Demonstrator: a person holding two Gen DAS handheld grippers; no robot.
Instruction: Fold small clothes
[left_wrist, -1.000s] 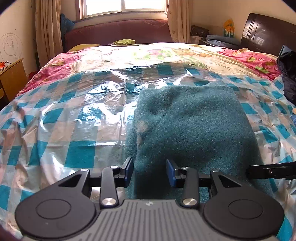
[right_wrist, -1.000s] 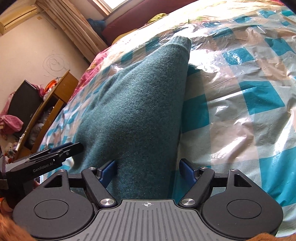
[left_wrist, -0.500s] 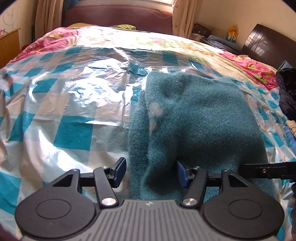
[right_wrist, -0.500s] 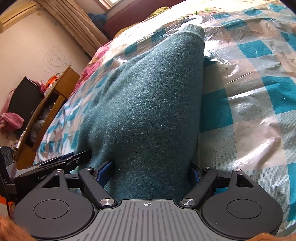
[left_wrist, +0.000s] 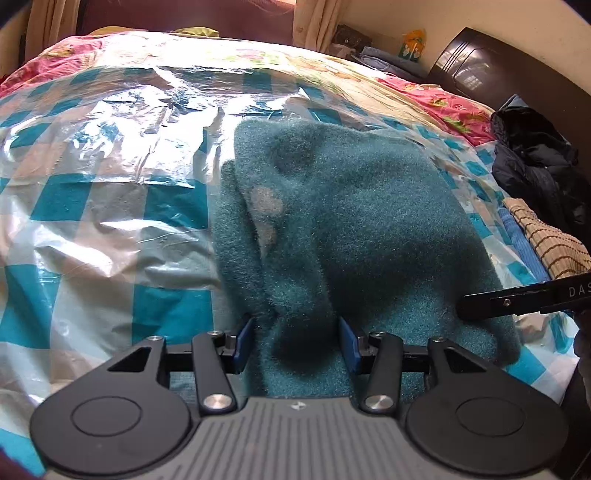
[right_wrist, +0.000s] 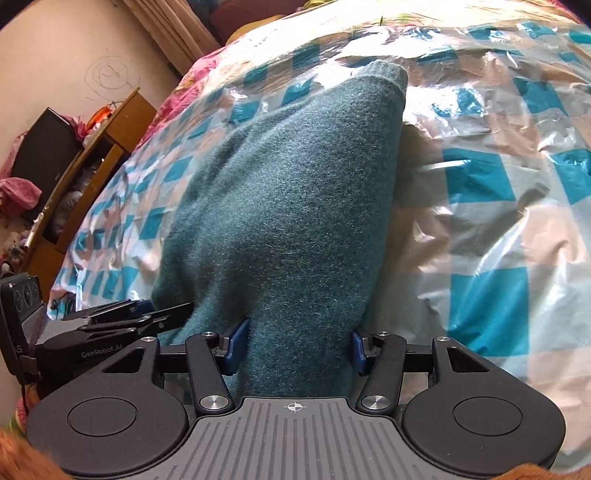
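A fuzzy teal garment (left_wrist: 351, 221) lies on the plastic-covered checked bed sheet (left_wrist: 92, 206); it also shows in the right wrist view (right_wrist: 288, 221). My left gripper (left_wrist: 297, 345) has its near left corner bunched between the blue pads and lifts it. My right gripper (right_wrist: 295, 347) holds the near right corner the same way. The garment's near edge is raised and creased, while the far end rests on the bed. Each gripper shows at the edge of the other's view: the right one (left_wrist: 517, 299), the left one (right_wrist: 122, 325).
A dark jacket (left_wrist: 535, 166) and a striped cloth (left_wrist: 546, 240) lie at the bed's right side. A dark headboard (left_wrist: 480, 70) stands behind them. A wooden desk (right_wrist: 92, 158) stands by the left wall. Curtains and a window are at the far end.
Both grippers have closed on the garment's near edge and moved forward, lifting it. The garment has bunched and folded up toward the far end.
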